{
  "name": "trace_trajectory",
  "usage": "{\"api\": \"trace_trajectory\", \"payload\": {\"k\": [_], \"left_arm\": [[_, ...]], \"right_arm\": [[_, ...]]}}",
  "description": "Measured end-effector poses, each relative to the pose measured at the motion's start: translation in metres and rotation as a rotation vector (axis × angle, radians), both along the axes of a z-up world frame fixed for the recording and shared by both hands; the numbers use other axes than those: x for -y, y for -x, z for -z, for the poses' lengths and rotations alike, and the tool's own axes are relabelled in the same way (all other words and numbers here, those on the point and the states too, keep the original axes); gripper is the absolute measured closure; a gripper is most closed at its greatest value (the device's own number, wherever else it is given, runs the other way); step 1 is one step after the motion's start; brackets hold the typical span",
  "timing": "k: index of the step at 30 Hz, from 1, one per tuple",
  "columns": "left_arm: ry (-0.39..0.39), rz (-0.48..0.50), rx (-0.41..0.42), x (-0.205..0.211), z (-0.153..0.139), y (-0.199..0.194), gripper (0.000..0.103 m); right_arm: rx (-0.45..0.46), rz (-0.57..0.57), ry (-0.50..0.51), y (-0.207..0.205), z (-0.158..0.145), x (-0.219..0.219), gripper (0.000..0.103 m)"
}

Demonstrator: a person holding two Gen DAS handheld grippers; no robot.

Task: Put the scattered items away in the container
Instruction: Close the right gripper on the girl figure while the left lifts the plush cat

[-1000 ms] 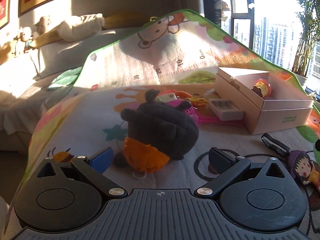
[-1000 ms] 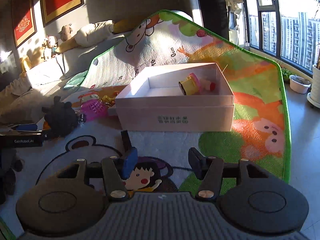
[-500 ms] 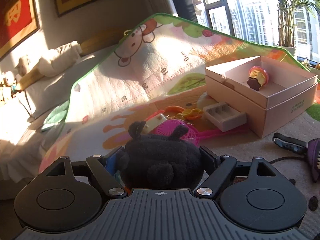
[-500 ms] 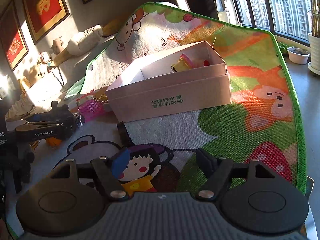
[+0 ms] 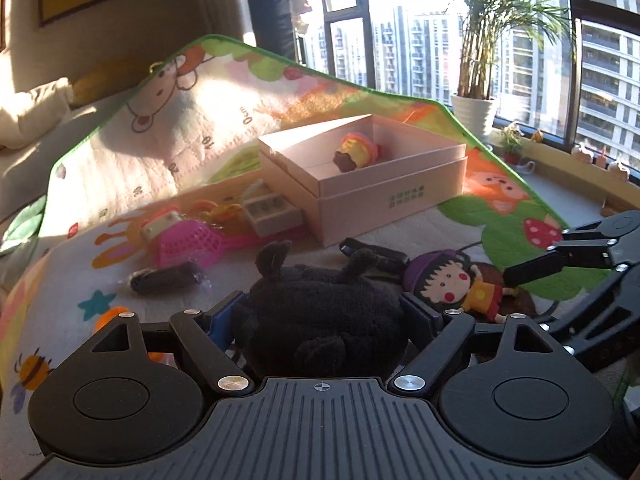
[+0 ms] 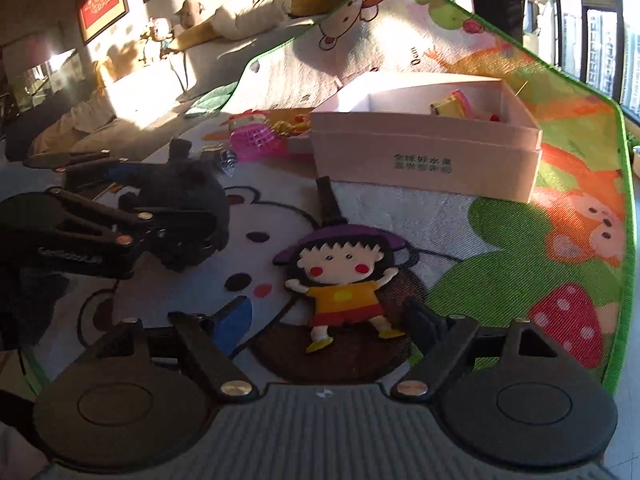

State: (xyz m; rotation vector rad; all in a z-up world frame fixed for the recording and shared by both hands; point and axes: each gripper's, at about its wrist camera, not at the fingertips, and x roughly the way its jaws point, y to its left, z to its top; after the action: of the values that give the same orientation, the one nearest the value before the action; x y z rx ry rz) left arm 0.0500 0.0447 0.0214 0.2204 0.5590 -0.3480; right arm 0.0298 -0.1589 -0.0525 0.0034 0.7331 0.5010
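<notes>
On the cartoon play mat (image 6: 520,264) sits the open pink cardboard box (image 5: 384,196), one toy inside. The left gripper (image 5: 324,316) is clamped on the black plush toy (image 5: 320,320) (lifted, it seems), so carrying it over the box comes next. The right gripper (image 6: 328,320), fingers apart, hovers over the flat cartoon-girl doll (image 6: 340,276).

A home living room in a high-rise flat. Ahead of the tongs a child's cartoon play mat (image 6: 520,248) lies spread out, its far end draped up over a sofa (image 6: 132,120) that carries stuffed animals (image 6: 188,12) and cushions (image 6: 248,12). Red framed pictures (image 6: 102,0) hang on the wall behind. To the right, tall windows (image 5: 432,56) look out on apartment towers, with a potted palm (image 5: 476,60) on the sill side.
</notes>
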Motion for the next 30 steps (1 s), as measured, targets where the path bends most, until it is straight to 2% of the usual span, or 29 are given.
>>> {"api": "trace_trajectory", "payload": {"k": [2,3,7,10,14,20,25,30], "left_arm": [[0.022,-0.019,-0.006,-0.007,-0.001,-0.001,0.013],[0.028,-0.027,-0.005,-0.010,-0.002,-0.002,0.010],[0.049,-0.041,-0.002,-0.020,-0.005,0.003,0.008],[0.080,-0.046,-0.020,-0.025,-0.003,0.006,0.007],[0.103,-0.046,-0.033,-0.032,-0.001,0.012,0.007],[0.134,-0.011,-0.059,-0.039,-0.002,0.021,0.005],[0.083,0.006,-0.052,-0.030,0.001,0.025,0.003],[-0.020,0.013,-0.058,-0.010,0.014,0.013,0.002]], "right_arm": [[0.001,-0.068,-0.018,0.008,-0.004,-0.005,0.019],[0.018,-0.064,-0.005,0.010,-0.006,-0.007,0.019],[0.060,0.078,0.071,0.000,-0.013,-0.012,0.019],[0.031,0.148,0.083,-0.014,-0.011,-0.015,0.019],[-0.004,0.162,0.098,-0.026,-0.004,-0.022,0.019],[0.009,0.155,0.139,-0.033,0.001,-0.033,0.019],[0.045,0.153,0.162,-0.033,0.004,-0.036,0.020],[0.054,0.139,0.162,-0.029,0.002,-0.035,0.029]]}}
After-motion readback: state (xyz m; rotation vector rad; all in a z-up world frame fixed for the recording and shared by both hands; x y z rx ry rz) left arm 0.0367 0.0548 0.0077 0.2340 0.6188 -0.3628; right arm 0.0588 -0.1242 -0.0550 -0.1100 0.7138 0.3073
